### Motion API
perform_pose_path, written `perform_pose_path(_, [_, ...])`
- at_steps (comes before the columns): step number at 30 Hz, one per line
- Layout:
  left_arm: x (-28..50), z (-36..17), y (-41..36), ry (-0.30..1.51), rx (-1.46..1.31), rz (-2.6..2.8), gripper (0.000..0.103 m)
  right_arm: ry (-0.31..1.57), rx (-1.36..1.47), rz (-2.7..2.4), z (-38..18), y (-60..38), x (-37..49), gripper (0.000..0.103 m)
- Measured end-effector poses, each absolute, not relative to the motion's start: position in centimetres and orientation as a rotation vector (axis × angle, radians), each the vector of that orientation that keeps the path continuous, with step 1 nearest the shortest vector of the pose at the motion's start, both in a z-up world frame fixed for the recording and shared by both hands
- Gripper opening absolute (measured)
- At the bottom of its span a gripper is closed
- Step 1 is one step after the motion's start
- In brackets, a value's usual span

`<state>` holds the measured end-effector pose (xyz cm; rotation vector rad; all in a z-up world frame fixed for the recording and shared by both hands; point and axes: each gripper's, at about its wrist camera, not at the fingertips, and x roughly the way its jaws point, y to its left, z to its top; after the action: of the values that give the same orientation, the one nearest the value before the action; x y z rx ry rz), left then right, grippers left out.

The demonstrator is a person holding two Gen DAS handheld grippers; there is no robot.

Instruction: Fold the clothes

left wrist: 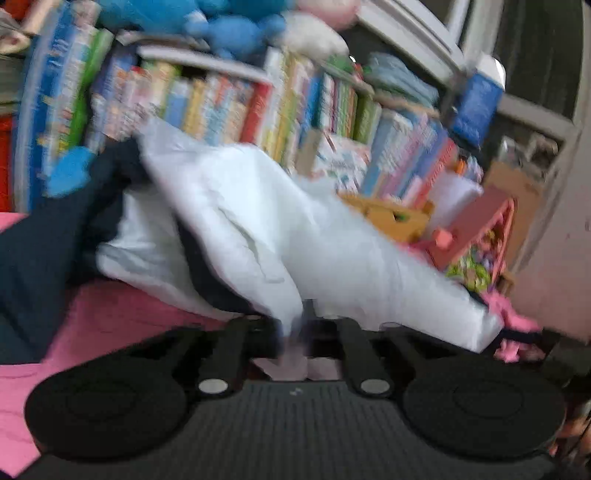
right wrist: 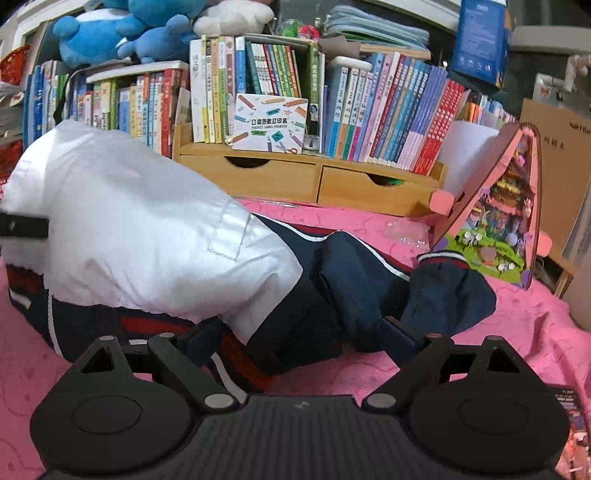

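A white and navy jacket (right wrist: 129, 221) with red stripes lies on the pink cloth (right wrist: 517, 317). In the blurred left wrist view my left gripper (left wrist: 299, 321) is shut on a pinch of the jacket's white fabric (left wrist: 258, 221), which rises in a lifted fold ahead of it. In the right wrist view my right gripper (right wrist: 306, 332) stands open low over the cloth. Its fingers straddle the jacket's navy part (right wrist: 351, 295), and the pads do not press on it. A black bar (right wrist: 22, 225) at the left edge touches the white fabric.
Behind the jacket stands a wooden drawer unit (right wrist: 317, 181) with rows of books (right wrist: 388, 110). Blue and white plush toys (right wrist: 122, 33) sit on top. A pink toy house (right wrist: 491, 218) leans at the right, with a cardboard box (right wrist: 561, 155) behind it.
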<state>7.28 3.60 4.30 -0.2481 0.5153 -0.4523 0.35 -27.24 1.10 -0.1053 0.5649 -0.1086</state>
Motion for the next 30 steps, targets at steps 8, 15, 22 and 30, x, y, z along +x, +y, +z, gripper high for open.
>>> perform_pose_path(8, [-1.1, 10.4, 9.8, 0.404, -0.332, -0.544, 0.008, 0.58, -0.026, -0.061, 3.1, -28.1, -1.6, 0.022])
perform_pose_path(15, [-8.3, 9.1, 11.0, 0.487, -0.178, -0.537, 0.022, 0.59, -0.052, 0.07, 5.3, -28.0, -6.2, 0.038])
perform_pose_path(22, [-6.2, 2.7, 9.8, 0.679, -0.181, -0.459, 0.089, 0.656, -0.082, 0.09, 2.4, -27.6, -5.9, 0.1])
perform_pose_path(30, [-4.9, 2.6, 8.4, 0.667, -0.236, -0.484, 0.027, 0.803, 0.152, 0.247, 0.5, -26.8, -2.6, 0.02])
